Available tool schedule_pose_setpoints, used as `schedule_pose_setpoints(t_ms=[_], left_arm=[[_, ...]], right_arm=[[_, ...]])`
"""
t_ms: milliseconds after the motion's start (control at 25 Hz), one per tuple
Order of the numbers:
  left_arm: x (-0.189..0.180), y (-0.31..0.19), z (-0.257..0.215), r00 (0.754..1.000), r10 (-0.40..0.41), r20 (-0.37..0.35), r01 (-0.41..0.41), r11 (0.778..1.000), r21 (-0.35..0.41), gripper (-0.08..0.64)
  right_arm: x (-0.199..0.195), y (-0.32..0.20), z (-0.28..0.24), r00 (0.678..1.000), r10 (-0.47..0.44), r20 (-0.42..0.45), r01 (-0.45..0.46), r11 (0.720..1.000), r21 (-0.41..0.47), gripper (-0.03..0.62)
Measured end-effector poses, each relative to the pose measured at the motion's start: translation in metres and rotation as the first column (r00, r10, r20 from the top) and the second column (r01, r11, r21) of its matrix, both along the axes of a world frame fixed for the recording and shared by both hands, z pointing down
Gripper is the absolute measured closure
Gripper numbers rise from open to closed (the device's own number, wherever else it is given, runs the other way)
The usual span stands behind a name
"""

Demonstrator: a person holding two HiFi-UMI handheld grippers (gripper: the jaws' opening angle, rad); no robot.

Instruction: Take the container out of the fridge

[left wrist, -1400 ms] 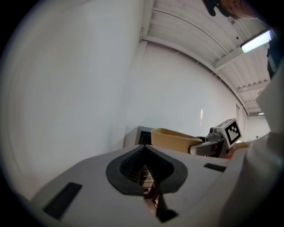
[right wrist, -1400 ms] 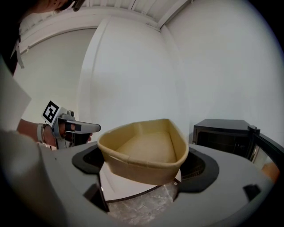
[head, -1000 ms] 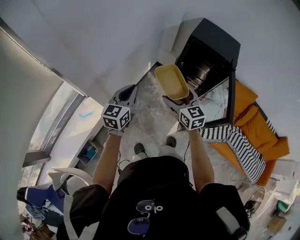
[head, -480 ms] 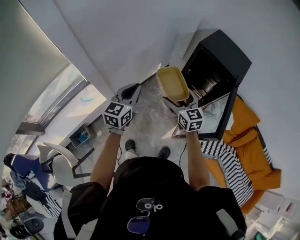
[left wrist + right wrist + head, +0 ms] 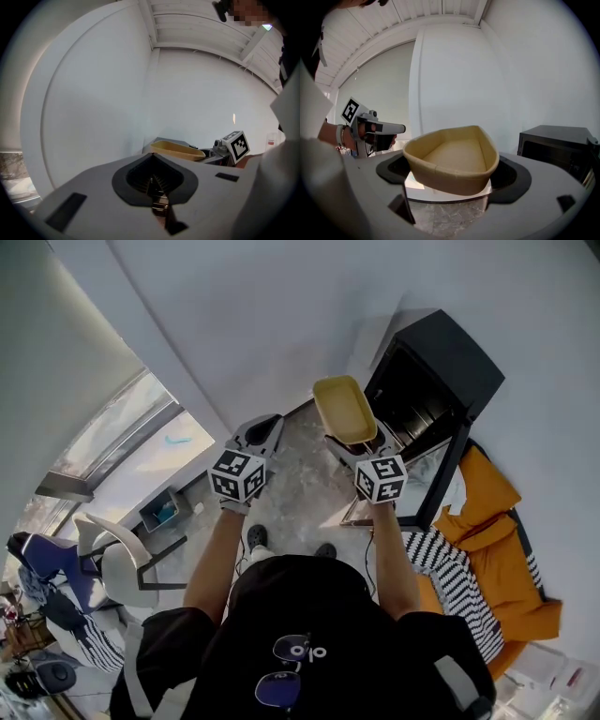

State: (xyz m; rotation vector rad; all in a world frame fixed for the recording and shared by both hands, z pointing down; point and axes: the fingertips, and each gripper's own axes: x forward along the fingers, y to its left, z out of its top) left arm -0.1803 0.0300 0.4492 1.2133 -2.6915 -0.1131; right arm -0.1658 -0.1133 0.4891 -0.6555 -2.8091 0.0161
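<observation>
Right gripper [image 5: 451,190] clamps the tan container [image 5: 345,409], aloft just outside the open front of the black fridge [image 5: 445,357]. Left gripper [image 5: 157,190] seems closed, empty. Removal looks done; next needs a level carry.

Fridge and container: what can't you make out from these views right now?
Inside the fridge: head view, too dark and small to read the shelves; right gripper view, cut by the edge.
Where the right gripper grips the container: right gripper view, the container's own wall covers it.
Inside of the container: left gripper view, only its rim shows above the body of the left gripper.
</observation>
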Motion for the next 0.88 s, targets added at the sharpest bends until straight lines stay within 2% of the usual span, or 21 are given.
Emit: schedule_pose_setpoints(t_ms=[480,880], left_arm=[[0.001,-0.02,-0.003,0.999,0.04,0.014,-0.04,0.999,-0.008,0.56],[0.002,-0.016,-0.005,0.998,0.06,0.015,-0.06,0.998,-0.001,0.56]], right_arm=[[0.006,-0.012,-0.002,1.0,0.023,0.001,-0.023,1.0,-0.013,0.077],[0.013,-0.008,-0.005,0.999,0.036,0.001,-0.036,0.999,-0.015,0.077]])
